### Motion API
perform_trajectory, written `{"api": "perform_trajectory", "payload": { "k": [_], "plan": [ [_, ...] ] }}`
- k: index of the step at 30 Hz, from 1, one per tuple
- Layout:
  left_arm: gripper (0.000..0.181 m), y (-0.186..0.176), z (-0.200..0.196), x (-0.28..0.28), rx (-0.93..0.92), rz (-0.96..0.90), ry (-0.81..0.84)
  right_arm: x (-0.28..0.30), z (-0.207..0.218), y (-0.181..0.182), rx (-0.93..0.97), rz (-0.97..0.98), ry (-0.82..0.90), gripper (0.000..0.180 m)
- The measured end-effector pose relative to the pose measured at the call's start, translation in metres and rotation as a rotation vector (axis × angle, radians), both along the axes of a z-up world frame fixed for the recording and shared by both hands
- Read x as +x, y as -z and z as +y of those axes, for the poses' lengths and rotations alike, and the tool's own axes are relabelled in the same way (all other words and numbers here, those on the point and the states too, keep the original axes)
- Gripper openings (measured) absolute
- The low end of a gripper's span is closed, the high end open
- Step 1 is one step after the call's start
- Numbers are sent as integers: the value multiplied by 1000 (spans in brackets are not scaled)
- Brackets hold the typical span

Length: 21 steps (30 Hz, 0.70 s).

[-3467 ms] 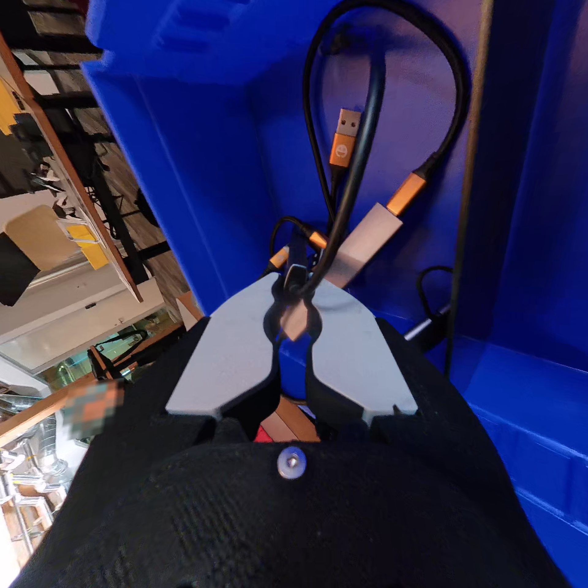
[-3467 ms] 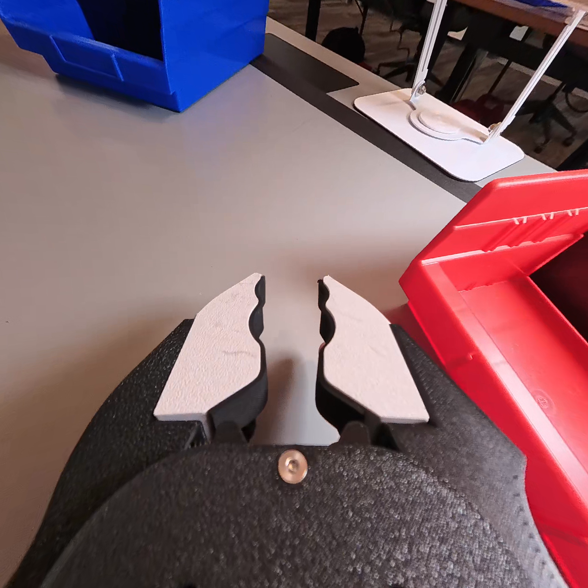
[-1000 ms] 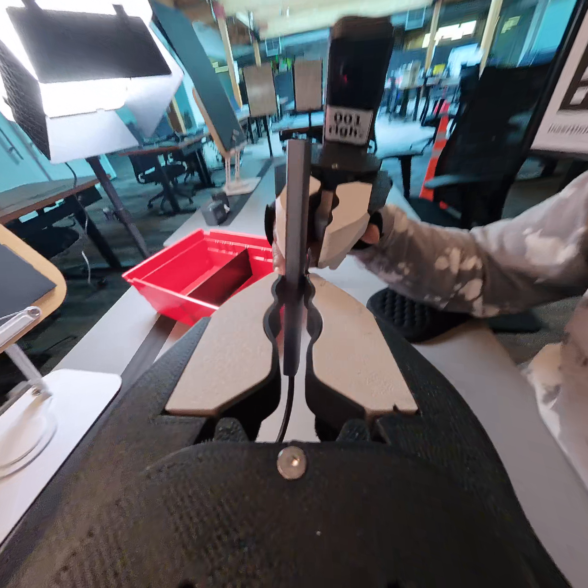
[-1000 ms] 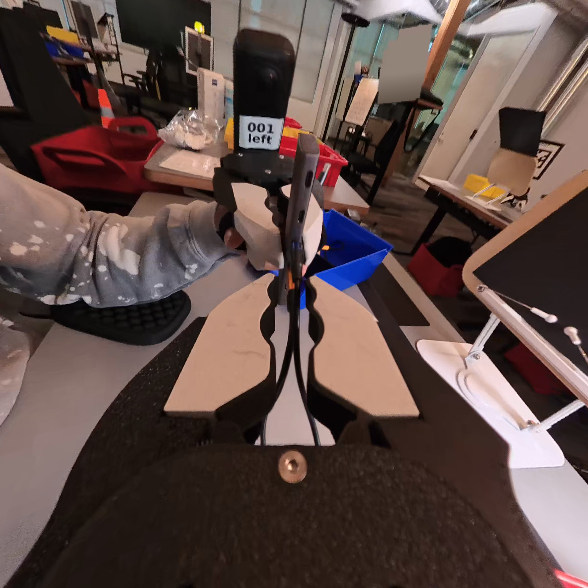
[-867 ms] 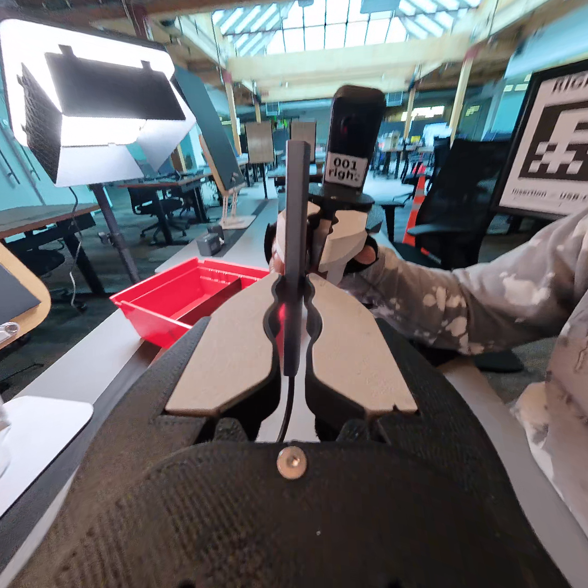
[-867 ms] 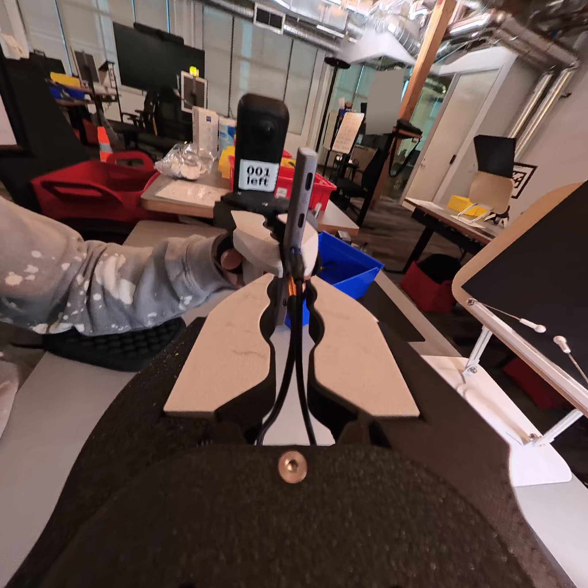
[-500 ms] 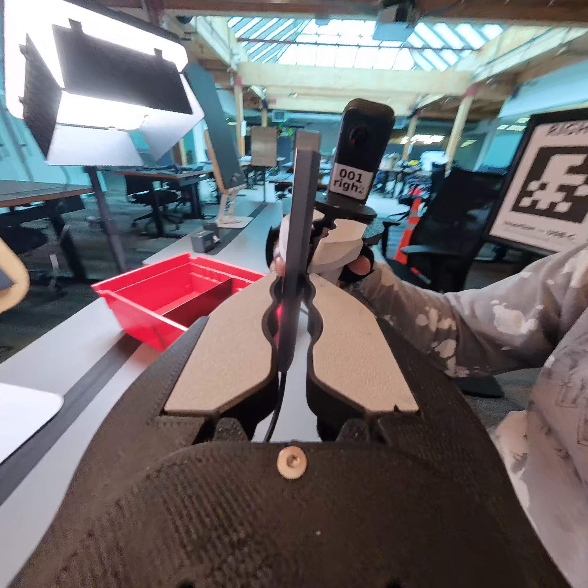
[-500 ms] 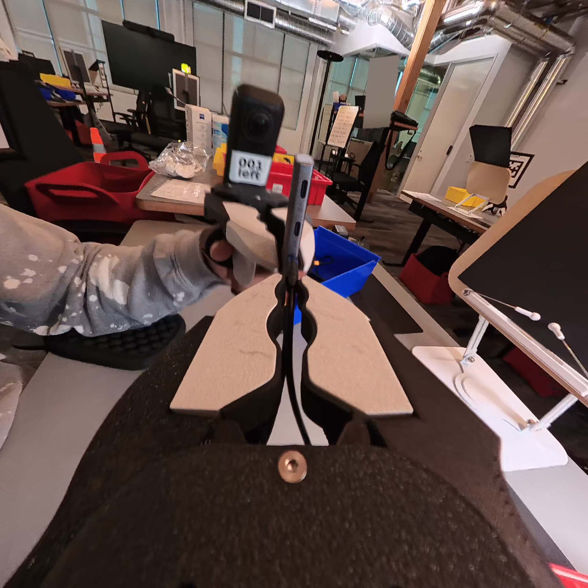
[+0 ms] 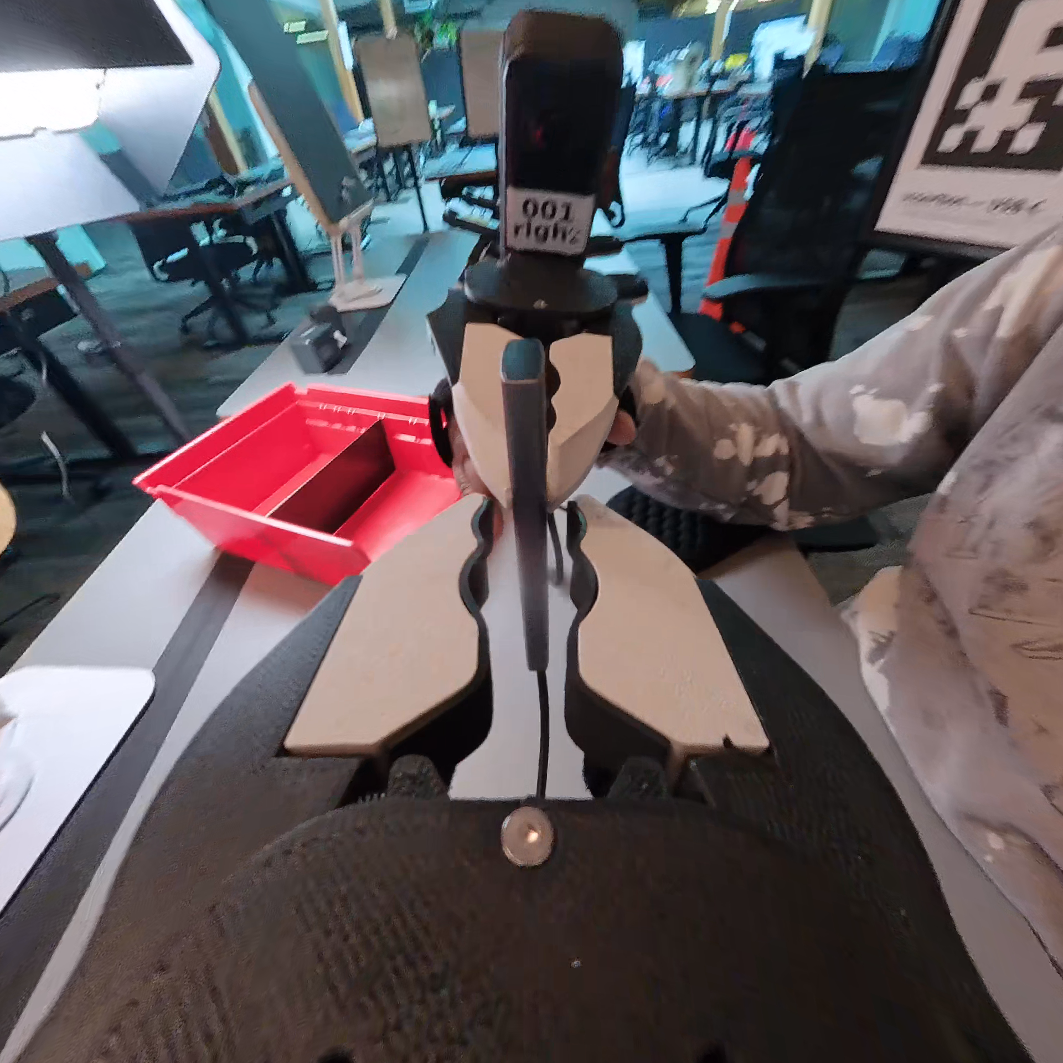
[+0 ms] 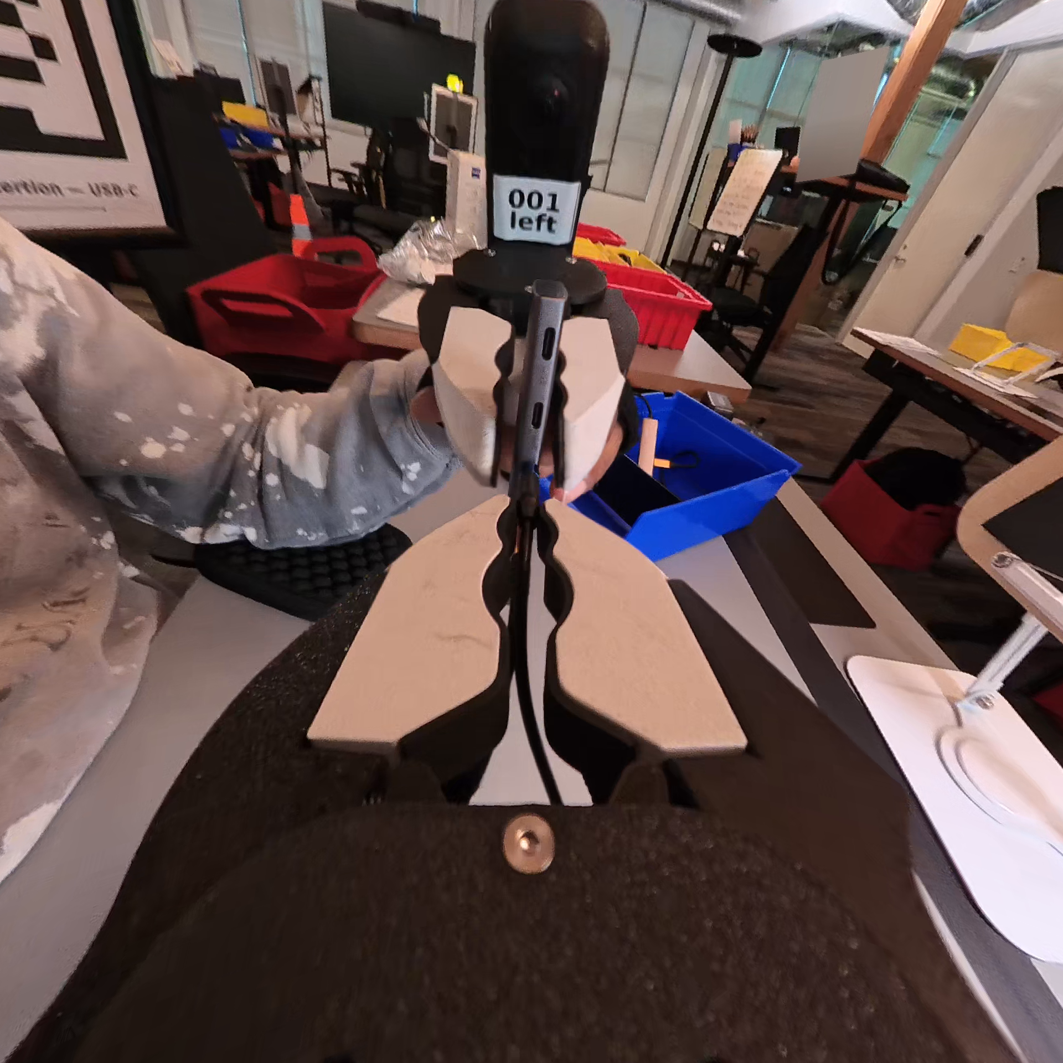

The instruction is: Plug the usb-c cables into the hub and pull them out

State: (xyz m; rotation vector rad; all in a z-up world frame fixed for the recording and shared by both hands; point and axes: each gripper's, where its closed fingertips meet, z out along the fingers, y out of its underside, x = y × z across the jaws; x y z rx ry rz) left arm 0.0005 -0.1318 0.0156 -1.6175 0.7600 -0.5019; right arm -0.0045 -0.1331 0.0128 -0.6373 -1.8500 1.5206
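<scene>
Pinching gripper: right gripper (image 10: pixel 524 506) is squeezing its fingertips together on the usb-c cable (image 10: pixel 532 719), right at the lower end of the hub (image 10: pixel 543 368).
Spread gripper: left gripper (image 9: pixel 527 509) is standing wide, with clear room showing on both sides of the hub.
Hub: it is standing upright and edge-on between the left fingers, ports facing the right gripper.
Room: red bin (image 9: pixel 259 512) is lying ahead-left of the left gripper, and blue bin (image 10: pixel 707 517) ahead-right of the right gripper, both on the grey table (image 9: pixel 86 604).

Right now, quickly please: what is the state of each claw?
Left claw: open, slim grey metal hub between its fingers.
Right claw: closed on thin black cable.
</scene>
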Motion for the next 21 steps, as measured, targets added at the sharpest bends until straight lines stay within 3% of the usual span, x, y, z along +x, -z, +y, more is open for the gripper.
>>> {"api": "perform_trajectory", "payload": {
  "k": [2,9,21],
  "plan": [
    [11,-8,0,1,40,-35,6,2,1,-4,-26,11,-8,6],
    [10,-24,4,3,141,-107,-8,3,5,-19,-96,81,2,6],
    [10,-24,13,2,140,-167,-33,0,11,-22,-94,101,46,7]
  ]
}}
